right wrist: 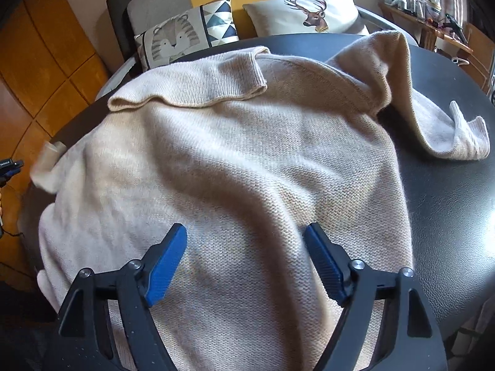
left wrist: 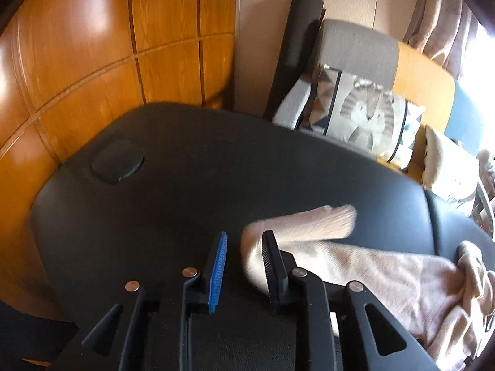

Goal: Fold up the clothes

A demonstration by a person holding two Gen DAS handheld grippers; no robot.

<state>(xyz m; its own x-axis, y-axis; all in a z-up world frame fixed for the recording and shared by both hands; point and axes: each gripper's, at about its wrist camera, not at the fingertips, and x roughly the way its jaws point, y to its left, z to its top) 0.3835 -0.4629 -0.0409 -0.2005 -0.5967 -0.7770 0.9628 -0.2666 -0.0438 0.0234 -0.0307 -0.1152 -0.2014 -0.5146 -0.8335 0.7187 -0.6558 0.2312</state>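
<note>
a: left gripper [left wrist: 244, 241] state?
b: jaws parted a little. the gap between the blue pad and the black one shows only dark table; nothing pinched. a blurred sleeve end of the sweater [left wrist: 309, 225] lies just beside the black pad, on its outer side. contact there: cannot tell.
a: right gripper [right wrist: 246, 238]?
b: spread wide, released. both blue pads hang over the body of the sweater [right wrist: 232, 160]; the knit runs under and between them, not clamped.
a: garment position?
b: beige knit, spread across the black table [right wrist: 448, 185], collar toward the far edge with its rim rolled. one sleeve humps up at far right and drops to the tabletop, cuff resting there. the other sleeve trails off the left side, blurred.
a: surface and room?
b: table top is black, leather-like grain, rounded edge. behind it a sofa with a tiger cushion [right wrist: 176, 37] and a deer cushion [right wrist: 312, 12]. orange wood panelling [left wrist: 92, 61] to the left, a dark rolled mat [left wrist: 294, 49] leaning in the corner, curtain [left wrist: 445, 15] by a bright window.
</note>
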